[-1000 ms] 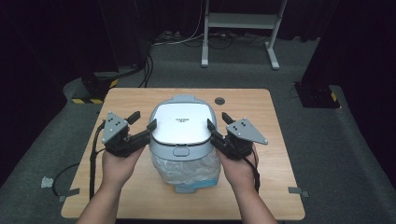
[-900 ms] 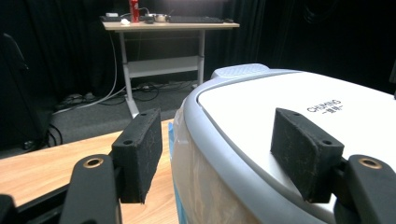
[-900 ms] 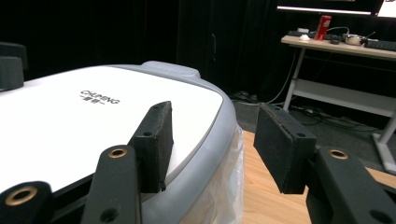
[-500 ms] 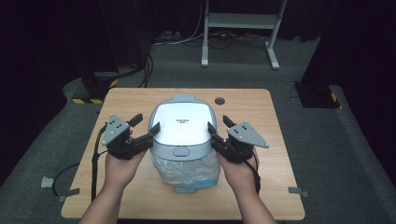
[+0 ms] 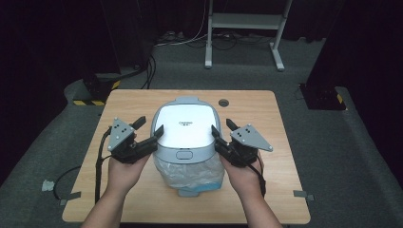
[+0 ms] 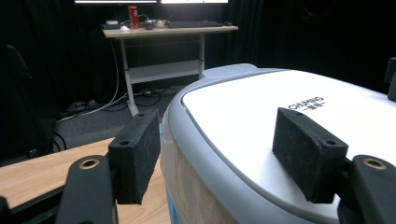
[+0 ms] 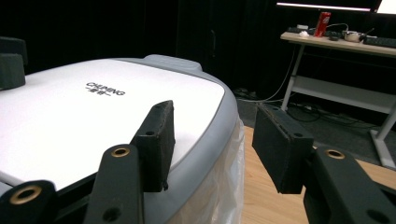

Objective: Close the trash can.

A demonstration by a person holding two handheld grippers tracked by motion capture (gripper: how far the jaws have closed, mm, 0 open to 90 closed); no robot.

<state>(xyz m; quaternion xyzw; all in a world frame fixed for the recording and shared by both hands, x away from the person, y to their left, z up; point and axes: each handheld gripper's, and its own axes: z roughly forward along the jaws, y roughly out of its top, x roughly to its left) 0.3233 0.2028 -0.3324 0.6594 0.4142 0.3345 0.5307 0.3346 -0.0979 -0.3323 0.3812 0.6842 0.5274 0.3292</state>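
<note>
Both grippers straddle the bin lid rim, left gripper and right gripper released, jaws apart, pads not pressing. My read: the smooth, stiff lid may slip, so I'd pinch its grey edges. Bin sits mid-table, bag nearer me.

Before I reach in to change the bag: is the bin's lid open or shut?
Shut. The white lid lies flat on the bin's grey rim, and the plastic liner hangs out beneath it.
</note>
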